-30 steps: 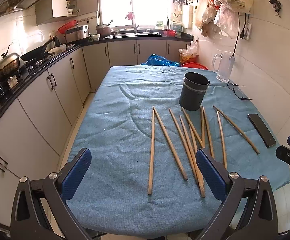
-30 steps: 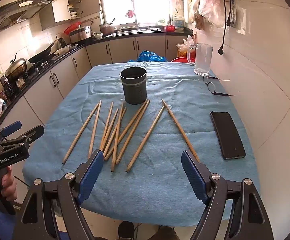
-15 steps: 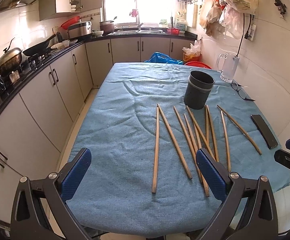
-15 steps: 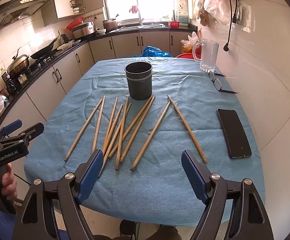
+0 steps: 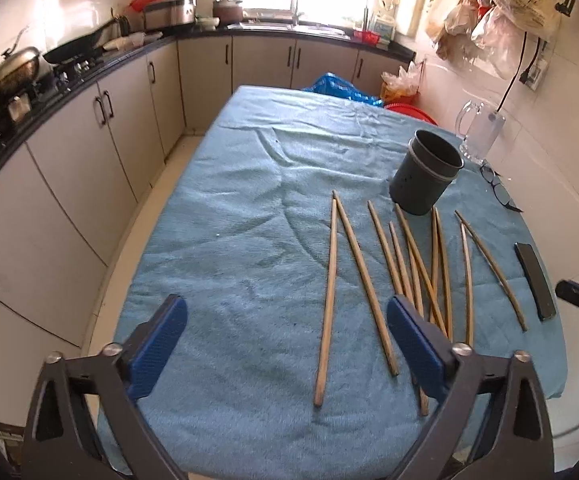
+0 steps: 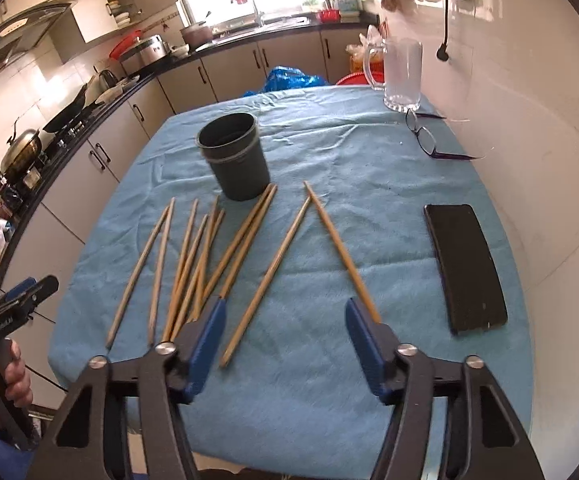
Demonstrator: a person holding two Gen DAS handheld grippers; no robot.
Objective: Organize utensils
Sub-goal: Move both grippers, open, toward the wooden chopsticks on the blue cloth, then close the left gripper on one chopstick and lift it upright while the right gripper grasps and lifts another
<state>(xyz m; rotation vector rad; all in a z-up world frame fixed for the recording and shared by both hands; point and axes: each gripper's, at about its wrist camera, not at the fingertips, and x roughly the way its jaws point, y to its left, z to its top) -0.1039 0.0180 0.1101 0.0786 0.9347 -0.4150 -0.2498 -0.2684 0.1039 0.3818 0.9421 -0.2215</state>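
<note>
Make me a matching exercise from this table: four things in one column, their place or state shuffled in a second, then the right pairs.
Things:
1. dark cup
2. chopsticks
3. phone
4. glasses

Places or states:
A. lying flat, screen dark, near the wall-side edge of the cloth
B. standing upright, nothing in it
C. scattered flat on the blue cloth
D. folded open beside the glass mug

Pairs: 1-B, 2-C, 3-A, 4-D

Chopsticks (image 6: pixel 277 268) look like matt bare wood; holder cup (image 6: pixel 235 156) at 12 o'clock of them is dark matt plastic. Tablecloth (image 6: pixel 369 168) is fuzzy blue terry, phone (image 6: pixel 465 266) at 3 o'clock glossy black. Mug (image 6: pixel 401 74) clear glass, finger pads (image 6: pixel 205 354) ribbed blue.
</note>
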